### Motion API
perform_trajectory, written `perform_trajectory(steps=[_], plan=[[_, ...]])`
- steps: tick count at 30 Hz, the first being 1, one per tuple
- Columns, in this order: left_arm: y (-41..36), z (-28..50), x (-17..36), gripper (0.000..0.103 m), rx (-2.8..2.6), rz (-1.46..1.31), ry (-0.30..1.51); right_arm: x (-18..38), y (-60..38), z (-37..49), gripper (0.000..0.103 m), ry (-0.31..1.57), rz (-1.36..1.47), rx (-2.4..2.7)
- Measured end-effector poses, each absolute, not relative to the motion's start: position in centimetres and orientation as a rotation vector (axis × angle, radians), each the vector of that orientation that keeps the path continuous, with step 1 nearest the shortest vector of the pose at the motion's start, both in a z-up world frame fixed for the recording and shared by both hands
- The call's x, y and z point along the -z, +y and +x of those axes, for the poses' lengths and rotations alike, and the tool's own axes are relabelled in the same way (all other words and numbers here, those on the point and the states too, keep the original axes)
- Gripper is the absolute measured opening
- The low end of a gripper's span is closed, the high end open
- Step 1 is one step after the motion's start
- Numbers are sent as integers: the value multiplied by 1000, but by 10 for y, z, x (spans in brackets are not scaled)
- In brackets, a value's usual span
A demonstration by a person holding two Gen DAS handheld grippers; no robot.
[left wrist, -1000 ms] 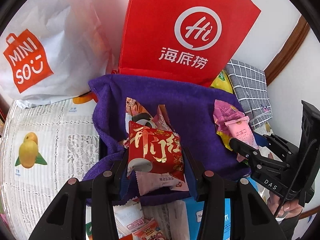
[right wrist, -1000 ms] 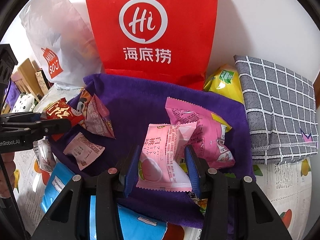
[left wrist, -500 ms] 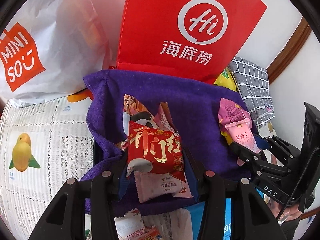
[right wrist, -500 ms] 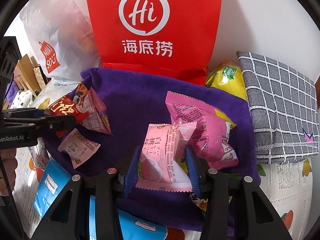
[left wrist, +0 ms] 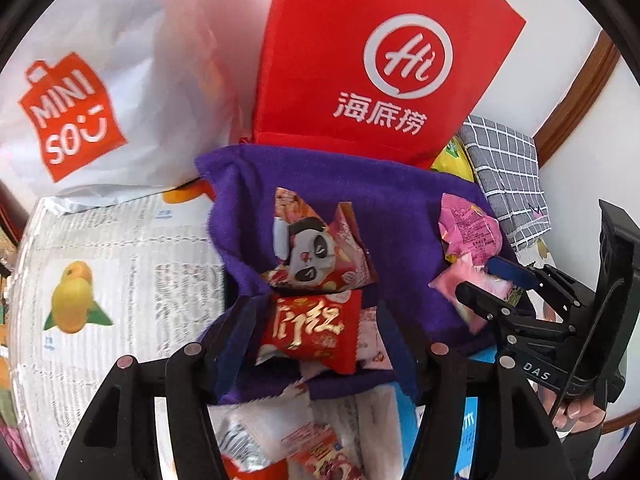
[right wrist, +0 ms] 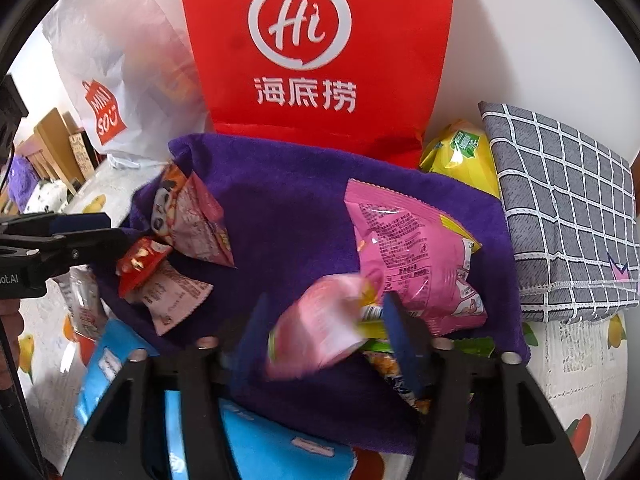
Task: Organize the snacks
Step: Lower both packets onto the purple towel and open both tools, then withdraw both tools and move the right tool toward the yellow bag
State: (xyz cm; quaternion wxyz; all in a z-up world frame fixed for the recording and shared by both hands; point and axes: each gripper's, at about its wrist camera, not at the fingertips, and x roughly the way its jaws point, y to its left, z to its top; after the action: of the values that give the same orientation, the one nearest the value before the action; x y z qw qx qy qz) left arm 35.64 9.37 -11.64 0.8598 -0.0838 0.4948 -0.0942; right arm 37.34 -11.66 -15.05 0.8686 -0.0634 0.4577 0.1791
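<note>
Left wrist view: the left hand-held gripper (left wrist: 316,320) is released, jaws wide around the red snack packet (left wrist: 310,326) lying on the purple towel (left wrist: 400,200). Withdraw straight back to avoid dragging it.

Right wrist view: the right hand-held gripper (right wrist: 326,332), level and forward, is released; the pink snack packet (right wrist: 316,328) sits blurred between its jaws.

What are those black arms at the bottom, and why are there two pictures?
A person holds black tongs in each hand, each with a camera looking along its two fingers. One picture is from the left tongs, the other from the right tongs. A panda packet and other snacks lie on a purple cloth before a red bag. The left tongs are open around a red packet. A pink packet sits between the right tongs, too blurred to tell if gripped.
</note>
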Motion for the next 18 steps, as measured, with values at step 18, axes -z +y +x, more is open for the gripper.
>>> perform_trajectory(steps=[18], plan=[[132,286,102,61,138,-245,1023,92,-133,282,67,880,11,-361]])
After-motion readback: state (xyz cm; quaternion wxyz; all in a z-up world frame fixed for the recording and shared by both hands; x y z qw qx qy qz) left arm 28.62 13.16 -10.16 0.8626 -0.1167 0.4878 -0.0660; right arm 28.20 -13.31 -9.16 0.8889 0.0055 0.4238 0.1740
